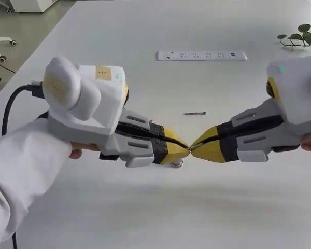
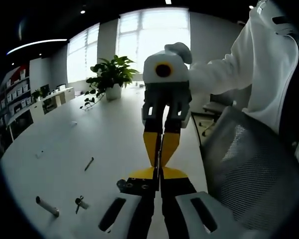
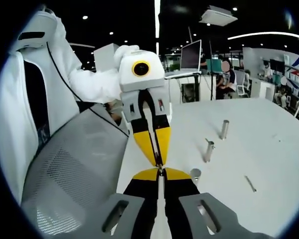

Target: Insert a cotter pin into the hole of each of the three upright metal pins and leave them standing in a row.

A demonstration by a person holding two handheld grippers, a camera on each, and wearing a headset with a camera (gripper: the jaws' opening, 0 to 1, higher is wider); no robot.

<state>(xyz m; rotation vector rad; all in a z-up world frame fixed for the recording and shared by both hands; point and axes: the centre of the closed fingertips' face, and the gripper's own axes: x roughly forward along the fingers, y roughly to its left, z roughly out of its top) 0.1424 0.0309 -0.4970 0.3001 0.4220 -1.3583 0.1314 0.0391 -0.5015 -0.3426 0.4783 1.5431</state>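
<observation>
Left gripper (image 1: 186, 149) and right gripper (image 1: 193, 147) sat tip to tip above a metal pin (image 1: 176, 163) on the tabletop (image 1: 145, 207), fingers closed on an apparent cotter pin (image 3: 161, 170), likely re-gripping it for insertion.

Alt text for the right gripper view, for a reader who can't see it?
The right gripper and the left gripper, both yellow-tipped with jaws shut, meet tip to tip above a white table. Right of them stand three short upright metal pins in a row, a thin loose pin lying nearby.
</observation>
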